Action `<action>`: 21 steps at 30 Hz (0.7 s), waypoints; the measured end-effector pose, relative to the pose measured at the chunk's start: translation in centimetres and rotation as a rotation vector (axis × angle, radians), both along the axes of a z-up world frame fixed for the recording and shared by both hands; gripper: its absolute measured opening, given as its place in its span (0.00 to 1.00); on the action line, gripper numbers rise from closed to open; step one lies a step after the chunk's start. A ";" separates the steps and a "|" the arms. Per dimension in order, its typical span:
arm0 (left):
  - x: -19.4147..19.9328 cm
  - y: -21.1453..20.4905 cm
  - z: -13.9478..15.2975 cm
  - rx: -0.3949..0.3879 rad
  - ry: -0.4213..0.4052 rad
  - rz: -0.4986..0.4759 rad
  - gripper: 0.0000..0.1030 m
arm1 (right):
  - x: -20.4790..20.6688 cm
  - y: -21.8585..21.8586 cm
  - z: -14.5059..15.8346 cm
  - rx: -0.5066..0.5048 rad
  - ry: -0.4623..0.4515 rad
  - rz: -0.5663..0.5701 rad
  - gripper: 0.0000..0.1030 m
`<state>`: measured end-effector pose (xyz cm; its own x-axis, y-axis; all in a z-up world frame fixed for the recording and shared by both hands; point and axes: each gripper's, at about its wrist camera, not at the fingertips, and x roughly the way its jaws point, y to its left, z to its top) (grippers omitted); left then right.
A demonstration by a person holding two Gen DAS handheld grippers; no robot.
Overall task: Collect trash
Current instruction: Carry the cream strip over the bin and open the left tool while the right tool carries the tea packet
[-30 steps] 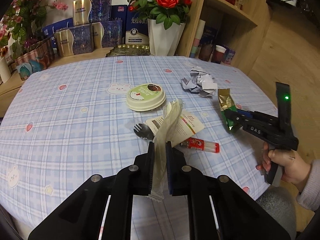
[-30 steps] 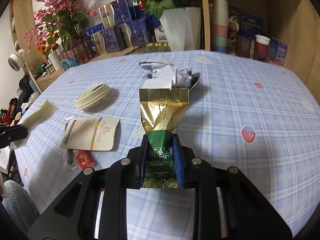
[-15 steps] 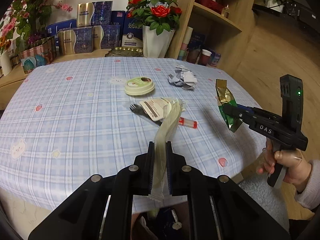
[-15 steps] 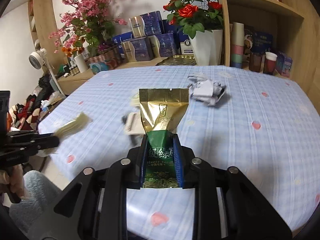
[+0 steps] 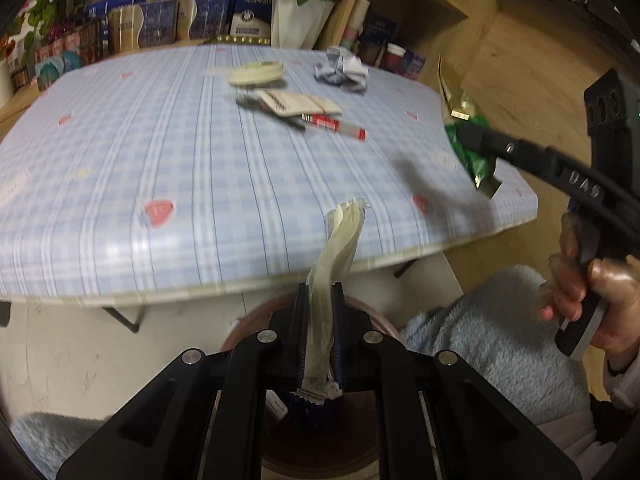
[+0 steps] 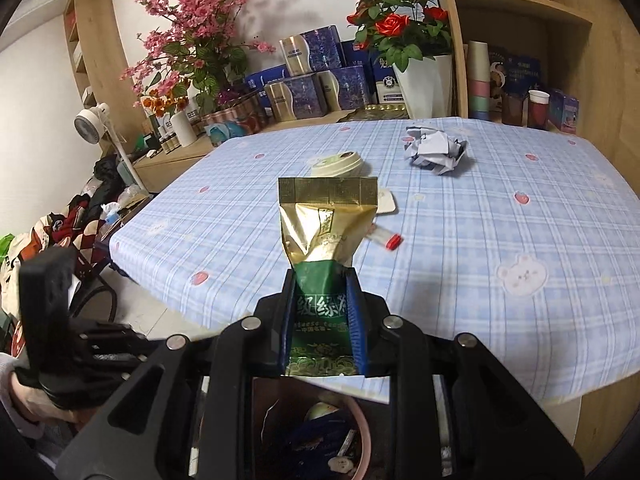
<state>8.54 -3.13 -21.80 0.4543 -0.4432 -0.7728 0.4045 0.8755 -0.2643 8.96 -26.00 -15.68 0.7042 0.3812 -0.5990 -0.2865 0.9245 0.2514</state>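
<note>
My left gripper [image 5: 319, 294] is shut on a clear plastic wrapper [image 5: 338, 246] and holds it off the table's front edge, above a pink trash bin [image 5: 248, 320]. My right gripper [image 6: 323, 280] is shut on a gold and green tea pouch [image 6: 326, 224], also above the bin [image 6: 362, 432], which holds several scraps. The right gripper and pouch [image 5: 472, 152] show at the right of the left wrist view. On the table lie a crumpled paper ball [image 6: 436, 148], a round lid [image 6: 338, 162], a flat paper packet [image 5: 298, 102], a spoon [image 5: 248, 101] and a red-capped tube [image 5: 336, 124].
The blue checked table [image 5: 160, 160] has its front edge just ahead of both grippers. A white vase of red roses [image 6: 424, 80] and stacked boxes [image 6: 312, 76] stand behind it. Wooden shelves [image 6: 520, 40] with cups are at the right. A fluffy blue seat [image 5: 492, 340] is beside the bin.
Both grippers have pulled back from over the table and dropped lower, past its front edge, still holding the wrapper and the pouch. The trash bin has come into view beneath them.
</note>
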 end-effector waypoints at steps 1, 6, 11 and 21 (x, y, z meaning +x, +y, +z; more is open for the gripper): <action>-0.3 -0.1 -0.6 0.000 0.014 -0.004 0.11 | -0.3 0.0 -0.1 -0.001 0.001 -0.001 0.26; -1.4 -1.1 -3.5 0.018 0.083 -0.047 0.11 | -1.5 -0.4 -0.8 0.006 0.018 -0.021 0.26; -2.0 -2.4 -5.9 0.062 0.145 -0.099 0.11 | -2.4 -0.8 -1.8 -0.001 0.036 -0.042 0.26; -3.1 -5.8 -9.1 0.159 0.230 -0.243 0.11 | -3.3 -0.6 -3.2 0.002 0.070 -0.033 0.26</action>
